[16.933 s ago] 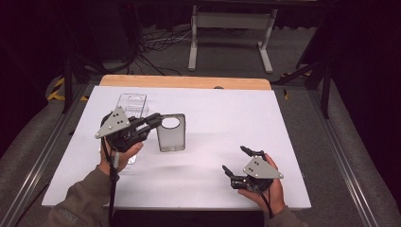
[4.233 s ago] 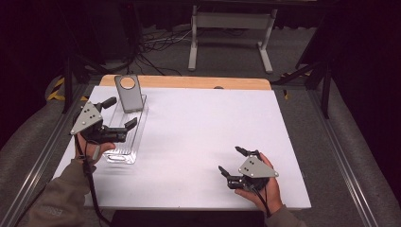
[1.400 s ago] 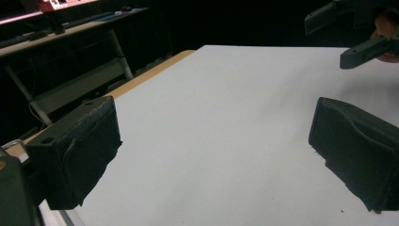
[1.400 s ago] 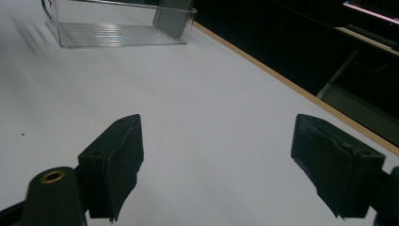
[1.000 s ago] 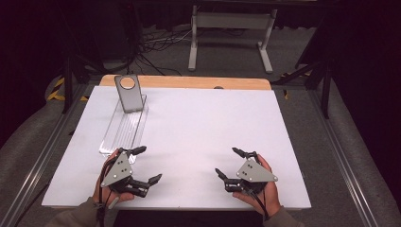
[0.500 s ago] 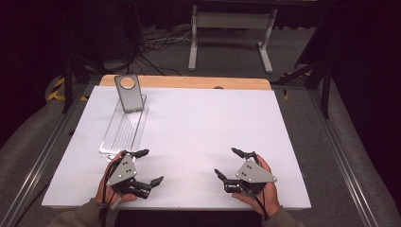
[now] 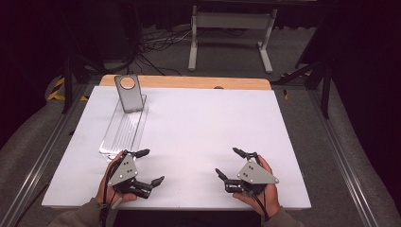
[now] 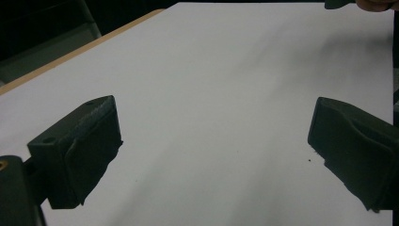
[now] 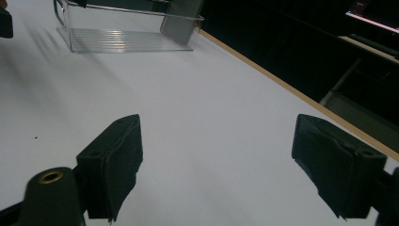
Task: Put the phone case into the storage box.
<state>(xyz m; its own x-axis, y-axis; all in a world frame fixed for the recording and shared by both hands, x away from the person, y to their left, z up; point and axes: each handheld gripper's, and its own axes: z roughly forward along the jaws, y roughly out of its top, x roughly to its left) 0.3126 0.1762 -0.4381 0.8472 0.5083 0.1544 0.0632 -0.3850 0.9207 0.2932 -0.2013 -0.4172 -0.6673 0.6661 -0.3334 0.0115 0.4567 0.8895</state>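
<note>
A white bench (image 7: 208, 132) takes up the middle of the high view, with a strip of pale wood along its far edge.

On it, in the upper left of that view, lies a long clear tray (image 7: 124, 130) with a ribbed floor, running from the far edge down toward the left hand. At the tray's far end a grey block (image 7: 128, 93) with a round pale disc near its top leans upright against the wall. In the right gripper view the tray (image 9: 122, 33) sits at the upper left, the grey block (image 9: 181, 21) at its right end.

The left claw (image 7: 150, 166) rests low and left in the high view, held in a hand just below the tray's near end, close to it but not touching. Its jaws stand wide apart with nothing between them; the left gripper view shows bare white bench in the gap.

The right claw (image 7: 227, 163) sits low and right, well apart from the tray, its jaws likewise spread wide and empty over the bench.
</note>
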